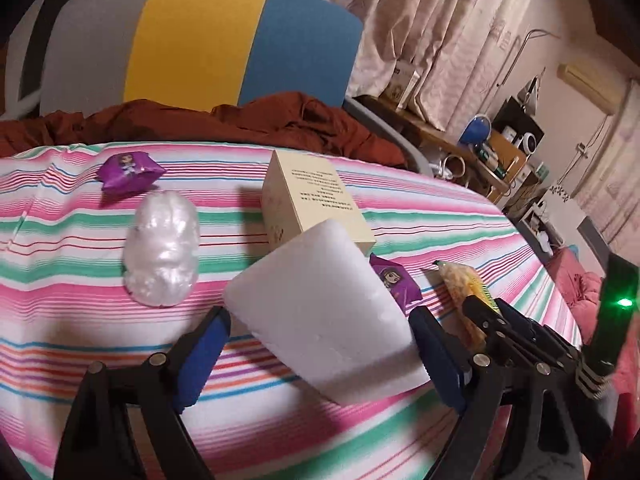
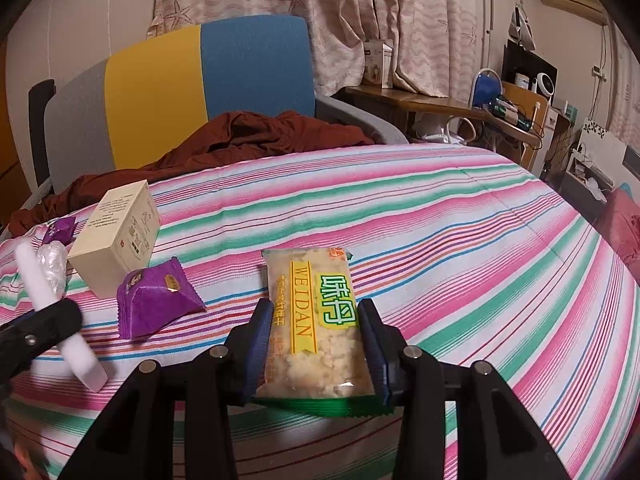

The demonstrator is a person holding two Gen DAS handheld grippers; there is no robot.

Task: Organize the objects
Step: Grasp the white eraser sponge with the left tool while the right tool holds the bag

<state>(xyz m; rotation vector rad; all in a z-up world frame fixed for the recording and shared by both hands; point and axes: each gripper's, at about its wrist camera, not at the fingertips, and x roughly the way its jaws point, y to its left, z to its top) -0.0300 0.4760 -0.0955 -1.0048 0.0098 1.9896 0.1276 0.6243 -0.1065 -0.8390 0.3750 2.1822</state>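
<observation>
A white foam block (image 1: 320, 320) lies tilted between my left gripper's (image 1: 320, 314) blue pads; the left pad's tip meets its corner and the right pad touches its side. From the right wrist view the foam block (image 2: 60, 320) shows edge-on and slanted, with a left finger (image 2: 44, 320) across it. My right gripper (image 2: 316, 308) is shut on a yellow and green snack packet (image 2: 312, 320), low over the striped cloth (image 2: 440, 240). A cream box (image 1: 316, 200), a clear plastic bundle (image 1: 162, 252) and two purple packets (image 1: 128, 172) (image 1: 394, 282) lie on the cloth.
A grey, yellow and blue chair (image 1: 208, 36) stands behind the table with a brown garment (image 1: 240, 120) draped at the far edge. Shelves with clutter (image 1: 500, 148) line the right wall. In the right wrist view the cloth's right half (image 2: 480, 260) holds no objects.
</observation>
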